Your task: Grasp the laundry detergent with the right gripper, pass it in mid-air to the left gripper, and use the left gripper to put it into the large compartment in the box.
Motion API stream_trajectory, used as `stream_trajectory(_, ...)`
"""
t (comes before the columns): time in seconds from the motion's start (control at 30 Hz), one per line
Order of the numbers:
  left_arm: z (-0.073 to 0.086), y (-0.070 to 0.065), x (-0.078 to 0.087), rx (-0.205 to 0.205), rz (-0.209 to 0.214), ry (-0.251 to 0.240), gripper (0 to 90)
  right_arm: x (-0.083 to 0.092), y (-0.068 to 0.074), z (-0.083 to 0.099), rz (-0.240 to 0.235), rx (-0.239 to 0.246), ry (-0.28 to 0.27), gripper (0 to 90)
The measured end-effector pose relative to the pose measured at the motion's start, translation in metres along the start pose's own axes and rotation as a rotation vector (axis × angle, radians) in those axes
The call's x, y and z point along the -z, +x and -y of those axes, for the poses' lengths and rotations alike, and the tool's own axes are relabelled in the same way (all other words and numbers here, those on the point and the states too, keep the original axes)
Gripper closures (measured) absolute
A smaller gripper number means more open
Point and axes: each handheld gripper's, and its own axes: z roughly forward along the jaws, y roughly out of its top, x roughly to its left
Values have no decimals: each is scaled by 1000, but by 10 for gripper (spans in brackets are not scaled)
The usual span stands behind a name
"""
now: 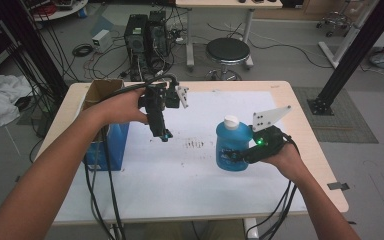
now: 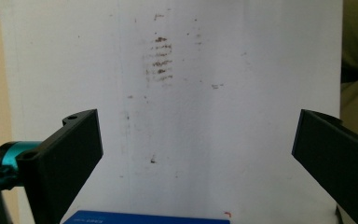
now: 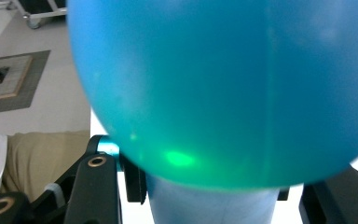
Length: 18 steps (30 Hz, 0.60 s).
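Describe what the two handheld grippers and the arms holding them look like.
Both grippers are black with teal accents. The left gripper has broad flat black fingers. The right gripper carries a pale three-cornered plate and a green light. Black cables trail from each. The forearms are bare, no sleeves.

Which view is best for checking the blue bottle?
The high view: it shows the whole blue bottle with its white cap, held by the right gripper. The right gripper view gives a blurred close-up of its blue body. The left gripper view looks at the table.
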Motion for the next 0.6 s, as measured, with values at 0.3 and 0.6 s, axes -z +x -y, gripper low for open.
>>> stream_trajectory(0.3, -9, -17, 12, 24, 12, -4, 17, -16, -10, -11, -82, 49, 23, 445)
stream_trajectory(0.6, -17, -30, 15, 36, 41, -10, 17, -32, -7, -22, -122, 97, 34, 446)
